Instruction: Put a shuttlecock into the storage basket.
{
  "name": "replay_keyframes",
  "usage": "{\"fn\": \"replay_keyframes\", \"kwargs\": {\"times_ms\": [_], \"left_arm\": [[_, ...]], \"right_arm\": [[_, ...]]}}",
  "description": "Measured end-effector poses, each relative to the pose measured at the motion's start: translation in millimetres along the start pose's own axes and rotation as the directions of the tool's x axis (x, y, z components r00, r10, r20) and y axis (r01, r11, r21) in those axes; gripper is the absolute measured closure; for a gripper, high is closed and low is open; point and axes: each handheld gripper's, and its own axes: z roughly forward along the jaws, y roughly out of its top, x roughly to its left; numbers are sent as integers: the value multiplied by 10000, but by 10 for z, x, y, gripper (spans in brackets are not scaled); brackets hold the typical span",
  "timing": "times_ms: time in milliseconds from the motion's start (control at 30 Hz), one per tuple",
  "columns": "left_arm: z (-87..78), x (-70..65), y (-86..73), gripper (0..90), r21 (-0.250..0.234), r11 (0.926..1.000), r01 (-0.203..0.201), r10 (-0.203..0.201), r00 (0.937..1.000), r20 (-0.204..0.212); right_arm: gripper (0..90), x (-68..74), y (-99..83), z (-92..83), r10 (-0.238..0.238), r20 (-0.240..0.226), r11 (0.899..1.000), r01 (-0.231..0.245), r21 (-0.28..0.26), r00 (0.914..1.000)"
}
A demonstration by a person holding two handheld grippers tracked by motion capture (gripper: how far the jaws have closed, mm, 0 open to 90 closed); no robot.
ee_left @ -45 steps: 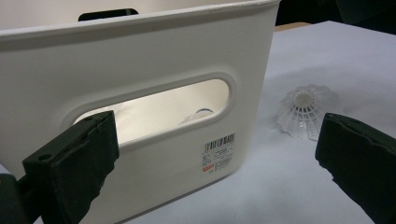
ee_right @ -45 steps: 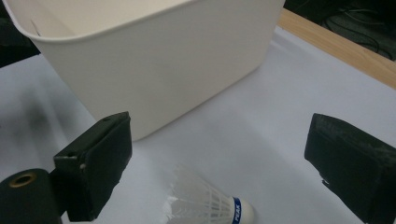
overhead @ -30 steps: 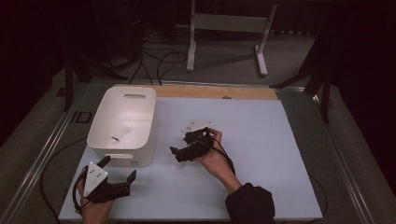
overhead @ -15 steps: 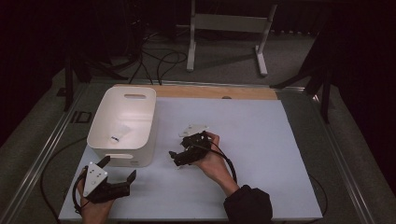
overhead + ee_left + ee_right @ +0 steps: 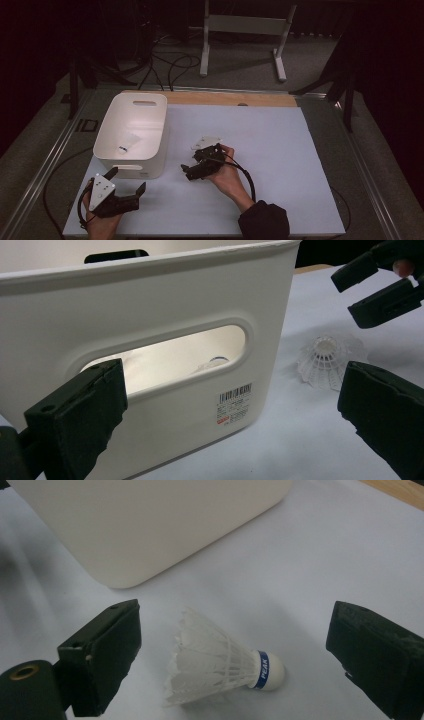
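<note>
A white feather shuttlecock (image 5: 220, 667) with a blue band lies on its side on the white table. My right gripper (image 5: 237, 625) is open with one jaw on each side of it, not touching. In the high view the right gripper (image 5: 188, 171) sits just right of the white bin (image 5: 150, 107). From the left gripper view the same shuttlecock (image 5: 327, 360) rests below the right gripper (image 5: 375, 290). My left gripper (image 5: 126, 181) is open near the table's front left, and its jaws (image 5: 232, 385) face the bin's handle slot. A second shuttlecock (image 5: 125, 145) lies inside the bin.
The bin's near wall (image 5: 200, 300) carries a barcode sticker (image 5: 234, 402) and stands close in front of the left gripper. A wooden strip (image 5: 230, 99) borders the table's far edge. Cables and a metal stand (image 5: 240, 30) are on the floor beyond.
The right gripper has shifted a little toward the bin and the near side, coming down around the shuttlecock. The left gripper has stayed put.
</note>
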Motion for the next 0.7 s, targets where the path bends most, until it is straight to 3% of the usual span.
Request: {"fn": "replay_keyframes", "kwargs": {"times_ms": [433, 700], "left_arm": [[-1, 0, 0, 1, 16, 10000, -14, 14, 10000, 3], [0, 2, -1, 1, -1, 10000, 14, -14, 10000, -4]], "right_arm": [[76, 105, -15, 112, -248, 114, 9990, 243, 362, 9996], [101, 158, -68, 265, -780, 516, 9907, 716, 1161, 9956]]}}
